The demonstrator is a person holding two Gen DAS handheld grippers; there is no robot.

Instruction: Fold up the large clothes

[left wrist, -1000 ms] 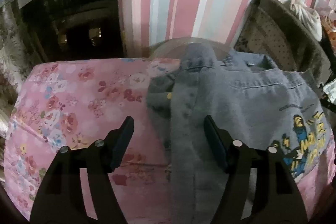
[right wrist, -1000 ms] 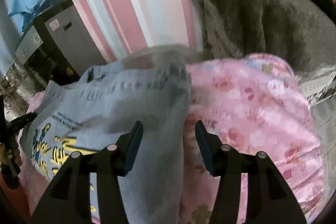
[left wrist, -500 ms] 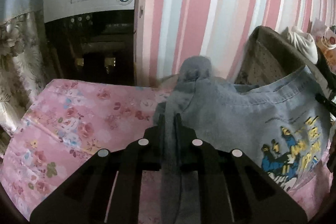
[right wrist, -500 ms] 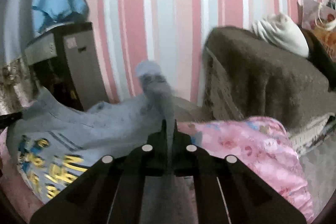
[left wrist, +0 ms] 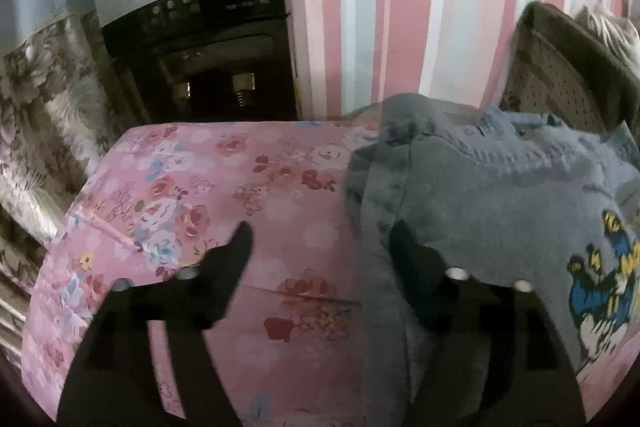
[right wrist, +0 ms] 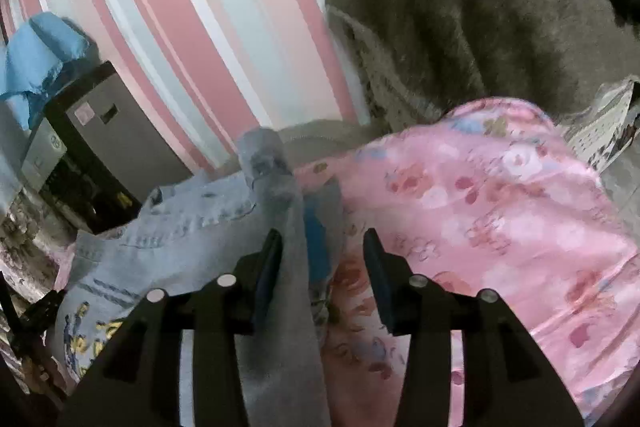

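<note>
Lying across pink floral bed cover [left wrist: 192, 187], w/ cartoon print facing up: grey denim garment [left wrist: 500, 211]. Left tongs [left wrist: 320, 239] spreading wide, released, garment's folded edge betw. fingers, no pad pressing. Right tongs [right wrist: 322, 247] also opening, released; fabric strip betw. fingers, just beside left pad. Striped wall [right wrist: 180, 7] & dark appliance [left wrist: 200, 27] behind.
</note>
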